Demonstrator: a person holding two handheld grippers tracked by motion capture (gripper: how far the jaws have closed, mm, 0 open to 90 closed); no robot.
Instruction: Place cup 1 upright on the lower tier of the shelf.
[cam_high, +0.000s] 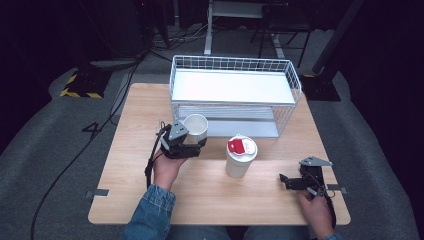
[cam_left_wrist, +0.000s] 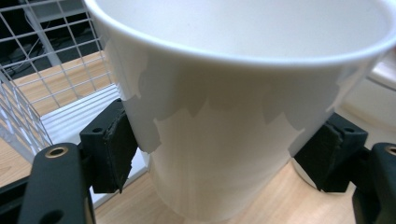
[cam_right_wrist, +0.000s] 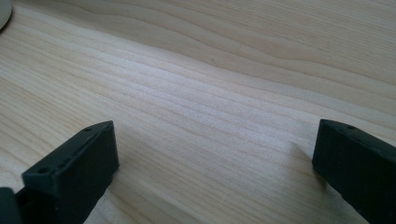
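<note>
A white open paper cup (cam_high: 196, 127) stands on the wooden table just in front of the wire shelf. My left gripper (cam_high: 194, 142) is shut on its lower wall. In the left gripper view both black pads (cam_left_wrist: 116, 149) press the sides of the cup (cam_left_wrist: 233, 107), and my left gripper (cam_left_wrist: 224, 149) has the cup between them. A second white cup (cam_high: 240, 156) with a white and red lid stands mid-table, right of the left gripper. My right gripper (cam_high: 285, 181) stands open low over bare wood at the front right, its jaws wide apart in the right gripper view (cam_right_wrist: 210, 163).
A white two-level wire shelf (cam_high: 235, 85) takes up the back of the table (cam_high: 210, 200). Its lower level opens toward the cups. The lidded cup's base edge (cam_right_wrist: 3, 14) shows at the right gripper view's top left corner. Dark floor with cables surrounds the table.
</note>
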